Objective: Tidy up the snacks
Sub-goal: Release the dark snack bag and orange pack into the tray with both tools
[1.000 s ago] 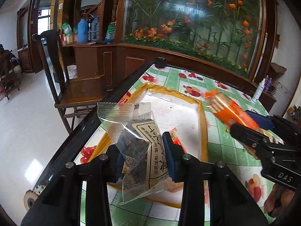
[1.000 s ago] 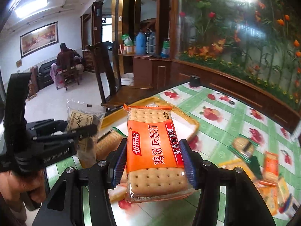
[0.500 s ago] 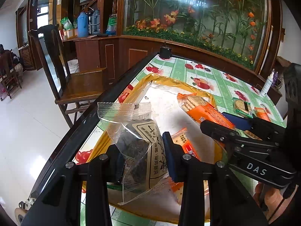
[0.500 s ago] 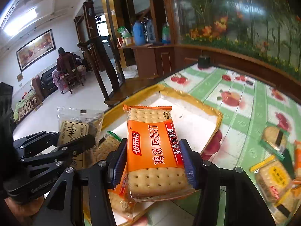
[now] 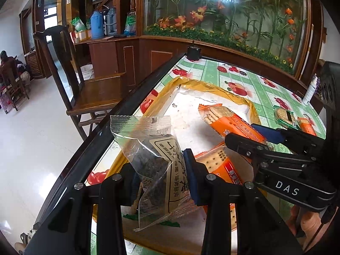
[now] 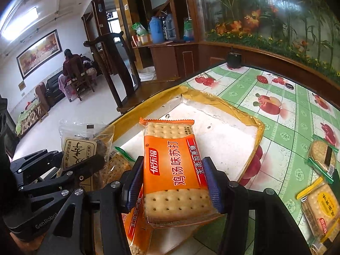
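spreading widest under everything is the table (image 6: 282,125) with its green checked cloth printed with red fruit, dark-rimmed along the side by the wooden chair (image 5: 85,85). on it lies the shallow tray (image 6: 258,127), yellow-edged with a white floor, close to that rim. both my tongs hang over the tray's near end. my right tongs (image 6: 173,180) grip an orange cracker pack (image 6: 172,170) by its long sides, the blue pads (image 6: 209,180) pressed into the wrapper, the pack tilted above the tray floor with its sealed end pointing away from me. my left tongs (image 5: 161,176) are clamped narrow on a clear packet (image 5: 157,161) holding a dark snack and a cream label, its crimped top sticking up past the fingers; seen from the right wrist it sits just to the left of the cracker pack. under my tongs, already in the tray, lies another orange cracker pack (image 5: 221,163), and beside it a green-edged cracker packet (image 6: 116,163). well apart on the cloth to the right, outside the tray, wait more snacks: a green-wrapped round biscuit (image 6: 323,157) and a yellow-wrapped one (image 6: 323,212) nearer me. i cannot tell whether either held pack touches what lies below it.
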### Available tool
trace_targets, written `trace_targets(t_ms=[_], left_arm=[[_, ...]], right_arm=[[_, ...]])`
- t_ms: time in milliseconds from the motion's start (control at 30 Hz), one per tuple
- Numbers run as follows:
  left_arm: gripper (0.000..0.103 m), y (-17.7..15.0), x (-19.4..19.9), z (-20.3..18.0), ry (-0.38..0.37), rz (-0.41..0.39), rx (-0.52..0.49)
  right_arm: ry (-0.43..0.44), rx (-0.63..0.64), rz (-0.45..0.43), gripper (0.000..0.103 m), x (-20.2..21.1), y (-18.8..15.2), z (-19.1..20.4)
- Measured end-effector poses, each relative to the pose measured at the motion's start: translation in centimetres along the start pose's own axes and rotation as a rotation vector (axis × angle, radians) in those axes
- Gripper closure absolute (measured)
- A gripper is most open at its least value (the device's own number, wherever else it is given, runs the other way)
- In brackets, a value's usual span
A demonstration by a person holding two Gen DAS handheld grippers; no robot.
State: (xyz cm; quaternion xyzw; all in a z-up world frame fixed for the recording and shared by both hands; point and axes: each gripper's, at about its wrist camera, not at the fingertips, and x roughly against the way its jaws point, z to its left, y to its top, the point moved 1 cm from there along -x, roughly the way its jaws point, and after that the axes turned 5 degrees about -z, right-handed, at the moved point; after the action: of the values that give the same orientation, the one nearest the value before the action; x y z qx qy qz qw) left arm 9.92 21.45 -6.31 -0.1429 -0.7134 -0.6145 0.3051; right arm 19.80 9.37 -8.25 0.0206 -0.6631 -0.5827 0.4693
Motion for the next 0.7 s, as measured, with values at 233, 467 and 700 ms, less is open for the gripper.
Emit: trace_targets(t_ms=[233, 467, 700], left_arm=[[0.068, 0.2, 0.4, 0.0, 0.02, -0.01, -0.006], [0.062, 0.2, 0.5, -0.1, 0.073, 0.008, -0.027], [0.014, 1.1, 2.1, 0.3, 0.117, -0.042, -0.002]], right_arm=[[-0.011, 0.008, -0.002, 0.048, 0.0, 0.1, 0.1], [-0.023, 0.007, -0.011, 0.047, 0.4, 0.2, 0.1], [-0.057, -0.001, -0.047, 0.029, 2.7, 0.1, -1.0]])
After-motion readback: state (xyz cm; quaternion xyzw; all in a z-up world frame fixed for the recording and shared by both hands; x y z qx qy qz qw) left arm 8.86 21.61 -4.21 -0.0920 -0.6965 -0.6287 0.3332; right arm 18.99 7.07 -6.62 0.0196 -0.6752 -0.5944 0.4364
